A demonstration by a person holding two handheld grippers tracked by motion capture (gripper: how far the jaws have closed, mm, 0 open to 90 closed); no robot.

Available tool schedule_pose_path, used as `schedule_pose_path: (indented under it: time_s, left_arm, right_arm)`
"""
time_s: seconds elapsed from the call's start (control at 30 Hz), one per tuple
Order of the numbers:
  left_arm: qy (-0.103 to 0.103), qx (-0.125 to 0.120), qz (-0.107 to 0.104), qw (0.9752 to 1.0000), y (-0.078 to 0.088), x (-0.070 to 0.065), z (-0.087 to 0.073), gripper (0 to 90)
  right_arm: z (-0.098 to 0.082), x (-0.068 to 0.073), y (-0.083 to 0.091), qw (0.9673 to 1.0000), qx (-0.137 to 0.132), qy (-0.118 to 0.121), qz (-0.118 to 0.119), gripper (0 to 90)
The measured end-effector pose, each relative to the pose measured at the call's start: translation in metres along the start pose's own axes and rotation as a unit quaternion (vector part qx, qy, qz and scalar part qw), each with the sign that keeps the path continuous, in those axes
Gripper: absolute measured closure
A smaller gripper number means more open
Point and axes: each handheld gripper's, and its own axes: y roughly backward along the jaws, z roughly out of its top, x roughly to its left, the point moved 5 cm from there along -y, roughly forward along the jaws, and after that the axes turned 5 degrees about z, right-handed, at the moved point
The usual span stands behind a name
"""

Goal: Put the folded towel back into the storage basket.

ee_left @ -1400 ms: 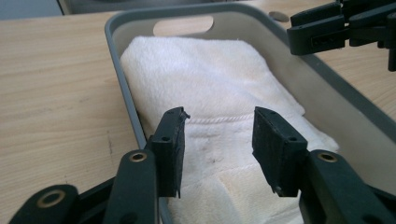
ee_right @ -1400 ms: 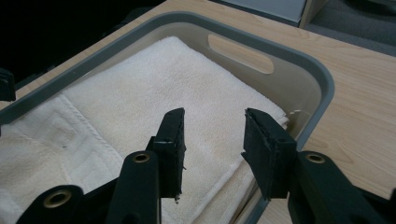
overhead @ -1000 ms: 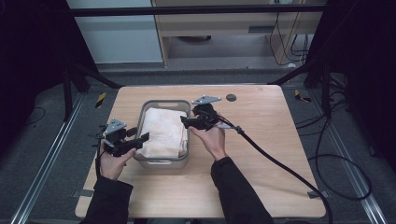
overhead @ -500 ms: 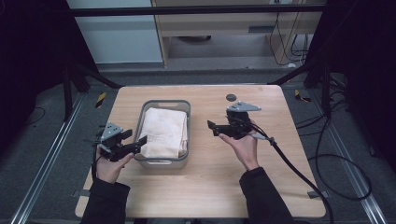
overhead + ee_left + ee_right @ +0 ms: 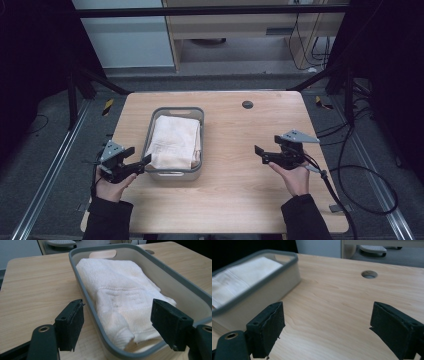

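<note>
Towel (image 5: 174, 141) fills the grey bin (image 5: 196, 112) just ahead of the left hand-held gripper (image 5: 140, 163); both hand-held grippers gape empty, the right hand-held gripper (image 5: 260, 154) well apart.

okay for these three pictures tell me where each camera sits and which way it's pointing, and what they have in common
High view: above the person's side, looking forward and down on the table; shows both forearms, the left hand-held gripper and the right hand-held gripper.
Left gripper view: rides the left hand-held gripper, looking between its open jaws at the grey bin holding a folded white towel.
Right gripper view: rides the right hand-held gripper, looking over bare table toward the bin's side.
Shared: all three show the bin and towel.
</note>
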Motion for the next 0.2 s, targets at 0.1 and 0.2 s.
schedule_pose_path:
  time_s: [0.1, 0.2]
  left_arm:
    - [0.001, 0.003, 0.002, 1.0000, 0.004, 0.003, -0.008, 24.6]
    - [-0.002, 0.001, -0.005, 1.0000, 0.010, 0.006, -0.016, 23.1]
  right_arm:
    - [-0.016, -0.011, 0.008, 0.9998, 0.016, 0.002, -0.012, 11.7]
    - [-0.030, -0.020, 0.016, 0.9994, 0.025, 0.008, -0.024, 11.4]
